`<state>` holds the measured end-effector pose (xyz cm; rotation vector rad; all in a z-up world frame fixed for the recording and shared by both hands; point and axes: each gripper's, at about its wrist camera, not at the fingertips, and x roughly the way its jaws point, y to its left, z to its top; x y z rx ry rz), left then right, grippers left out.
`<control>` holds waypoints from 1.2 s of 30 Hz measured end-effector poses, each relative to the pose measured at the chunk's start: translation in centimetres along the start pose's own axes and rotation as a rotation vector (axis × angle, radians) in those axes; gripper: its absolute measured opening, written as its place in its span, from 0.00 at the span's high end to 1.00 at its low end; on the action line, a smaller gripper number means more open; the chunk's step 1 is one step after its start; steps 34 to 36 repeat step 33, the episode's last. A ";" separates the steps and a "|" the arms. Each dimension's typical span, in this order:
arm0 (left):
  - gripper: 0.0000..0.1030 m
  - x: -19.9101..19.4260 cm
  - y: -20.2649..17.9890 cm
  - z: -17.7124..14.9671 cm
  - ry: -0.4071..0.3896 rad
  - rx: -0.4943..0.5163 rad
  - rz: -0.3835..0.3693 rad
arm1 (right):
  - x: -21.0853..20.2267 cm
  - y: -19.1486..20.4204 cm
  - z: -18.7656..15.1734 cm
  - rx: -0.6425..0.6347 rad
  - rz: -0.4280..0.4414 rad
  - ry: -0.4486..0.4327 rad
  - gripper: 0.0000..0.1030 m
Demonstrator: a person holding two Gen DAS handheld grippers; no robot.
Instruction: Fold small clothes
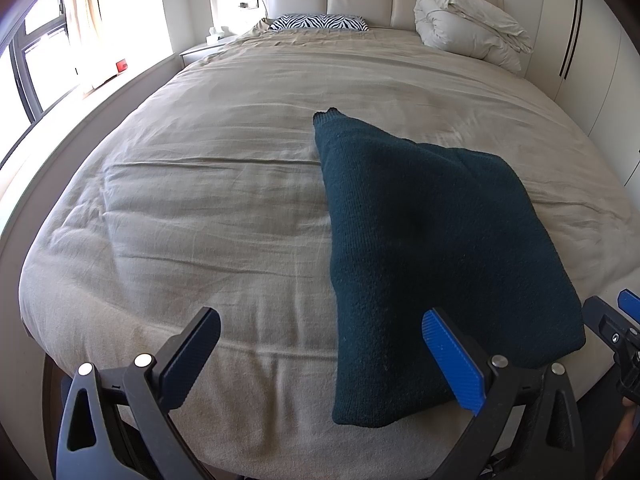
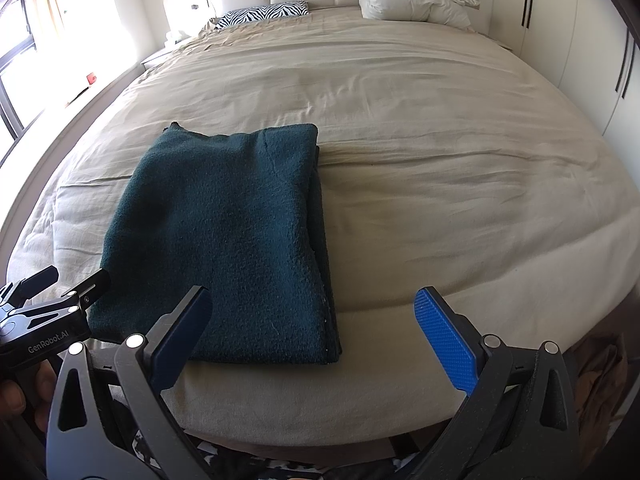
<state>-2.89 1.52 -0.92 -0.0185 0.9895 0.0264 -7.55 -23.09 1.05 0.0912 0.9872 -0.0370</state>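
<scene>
A dark green knit garment (image 1: 432, 248) lies folded into a rough rectangle on the beige bed, near its front edge. It also shows in the right wrist view (image 2: 224, 240), with a stacked folded edge on its right side. My left gripper (image 1: 320, 360) is open and empty, just in front of the garment's near left corner. My right gripper (image 2: 320, 340) is open and empty, just in front of the garment's near right corner. The left gripper (image 2: 64, 284) shows at the left edge of the right wrist view. The right gripper's fingers (image 1: 628, 304) show at the right edge of the left wrist view.
The beige bed sheet (image 1: 200, 200) spreads wide around the garment. A zebra-print pillow (image 1: 320, 22) and a bundled white duvet (image 1: 468, 28) lie at the headboard. A window (image 1: 40, 60) is on the left, white wardrobe doors (image 2: 580, 40) on the right.
</scene>
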 end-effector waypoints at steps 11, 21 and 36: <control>0.00 0.1 0.1 -0.2 0.004 0.000 -0.001 | 0.1 0.0 0.0 0.000 0.001 0.001 0.00; 0.00 0.2 0.2 -0.4 0.010 0.004 -0.002 | 0.1 0.1 -0.1 0.002 0.001 0.002 0.00; 0.00 0.3 0.4 -0.3 0.008 0.014 -0.002 | 0.4 0.2 -0.6 0.007 0.003 0.009 0.00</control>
